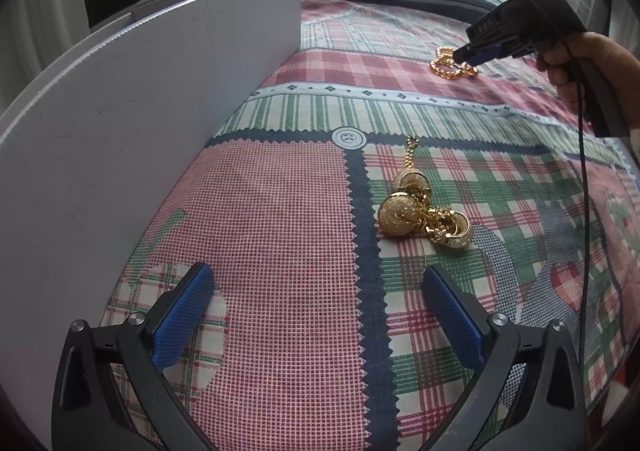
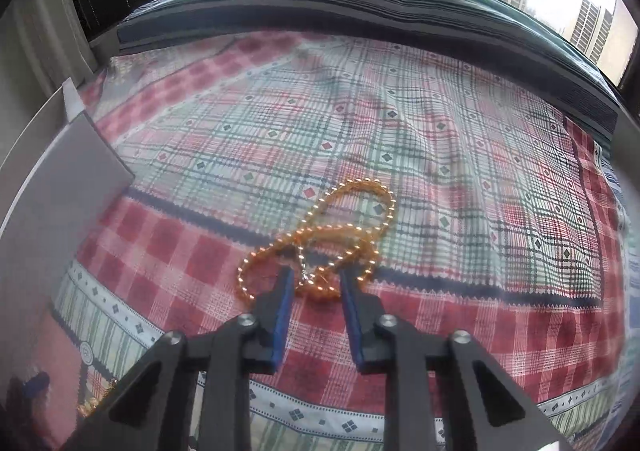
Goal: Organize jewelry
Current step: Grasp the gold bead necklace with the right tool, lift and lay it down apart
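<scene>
An orange-gold bead necklace (image 2: 340, 227) lies looped on the plaid bedspread (image 2: 440, 155). My right gripper (image 2: 316, 279) points down at it, jaws narrowly apart, with the necklace's near loops lying between the fingertips; the pads do not visibly press the beads. The left wrist view shows that gripper (image 1: 464, 56) over the same necklace (image 1: 450, 67) at the far right. Closer in, a heap of gold jewelry (image 1: 420, 219), a chain with mesh balls and hoops, rests on the spread. My left gripper (image 1: 316, 273) hovers wide open short of the heap, holding nothing.
A tall white board or box wall (image 1: 140, 111) stands along the left side and also shows in the right wrist view (image 2: 72, 171). A person's hand (image 1: 580, 59) holds the right gripper, its cable (image 1: 582, 211) hanging down. Folded dark bedding (image 2: 360, 7) lines the far edge under the window.
</scene>
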The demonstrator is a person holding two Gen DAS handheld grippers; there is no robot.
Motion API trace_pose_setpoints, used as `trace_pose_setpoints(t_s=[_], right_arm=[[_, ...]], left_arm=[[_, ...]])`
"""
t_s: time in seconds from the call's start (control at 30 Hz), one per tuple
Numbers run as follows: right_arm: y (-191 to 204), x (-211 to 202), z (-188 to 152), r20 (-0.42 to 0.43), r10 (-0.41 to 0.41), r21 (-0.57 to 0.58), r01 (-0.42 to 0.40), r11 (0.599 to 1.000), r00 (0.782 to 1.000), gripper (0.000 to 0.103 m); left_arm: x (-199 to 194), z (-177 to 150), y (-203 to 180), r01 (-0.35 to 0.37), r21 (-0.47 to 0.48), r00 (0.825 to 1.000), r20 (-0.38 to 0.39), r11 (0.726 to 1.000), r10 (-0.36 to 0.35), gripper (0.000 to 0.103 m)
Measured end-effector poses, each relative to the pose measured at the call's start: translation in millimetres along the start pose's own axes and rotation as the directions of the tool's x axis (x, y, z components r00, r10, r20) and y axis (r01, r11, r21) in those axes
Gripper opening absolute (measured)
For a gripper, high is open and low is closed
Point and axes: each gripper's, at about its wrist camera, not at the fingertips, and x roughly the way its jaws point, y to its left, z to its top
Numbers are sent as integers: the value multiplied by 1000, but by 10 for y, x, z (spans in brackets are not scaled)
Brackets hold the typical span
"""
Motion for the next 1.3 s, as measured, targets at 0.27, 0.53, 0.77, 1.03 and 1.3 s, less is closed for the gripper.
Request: trace_pose_setpoints(t_s=[0.27, 0.53, 0.77, 1.03, 1.3], right_arm=[[71, 179, -119, -61, -20, -18, 19, 1000, 998, 8], [324, -659, -1197, -133, 106, -147, -125, 981, 985, 8], [238, -1318, -2350, 61, 141, 35, -143, 989, 988, 64], [318, -1335, -2905, 194, 54, 214, -96, 972, 980, 64], [478, -1307, -2997, 194, 66, 167, -99, 981, 979, 64]], left_arm=[[0, 0, -3, -1, -2, 1000, 0, 1000, 1, 103], [1, -1, -6, -2, -3, 1000, 0, 1000, 2, 103], [-1, -2, -3, -1, -3, 1000, 0, 1000, 1, 103], [1, -1, 0, 0, -1, 1000, 0, 1000, 0, 103], [-18, -23, -29, 10, 15, 1000, -5, 1000, -10, 103]])
